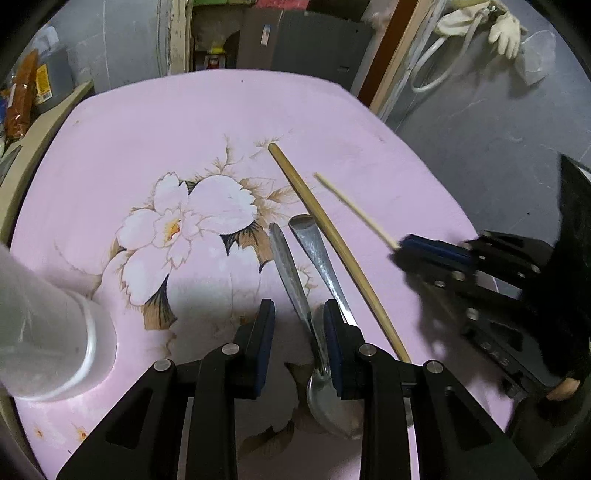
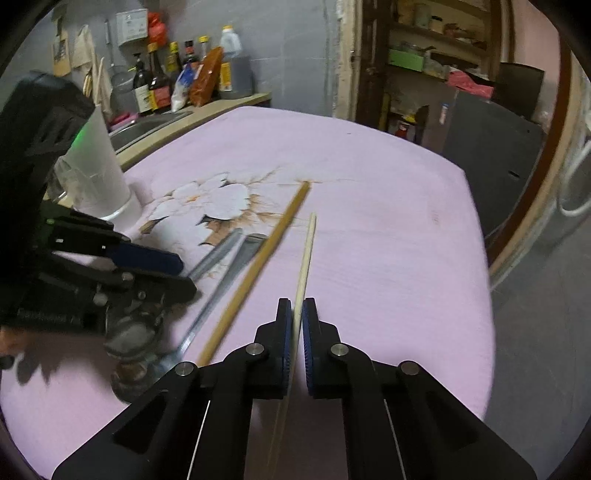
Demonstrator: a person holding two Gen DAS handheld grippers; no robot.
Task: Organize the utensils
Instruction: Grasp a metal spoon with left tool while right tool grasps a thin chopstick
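1. Clearly, the right gripper (image 2: 297, 314) has its jaws pinching the pale chopstick (image 2: 307, 245) near one end; it could swivel or slip.
2. The left gripper (image 1: 298, 314) straddles a spoon (image 1: 295, 291) on the pink table (image 1: 110, 147), jaws partly spread; closing might nudge the neighbouring spoon (image 1: 321, 254) or the darker chopstick (image 1: 332, 240).

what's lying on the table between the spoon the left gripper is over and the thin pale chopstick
A second metal utensil handle and the thicker brown chopstick lie between that spoon and the pale chopstick, clearest in the left wrist view.

Dark sauce bottles (image 2: 155, 85) crowd the counter at eleven o'clock, a white glove (image 1: 506, 29) hangs at one, shelves (image 2: 436, 44) stand at twelve.
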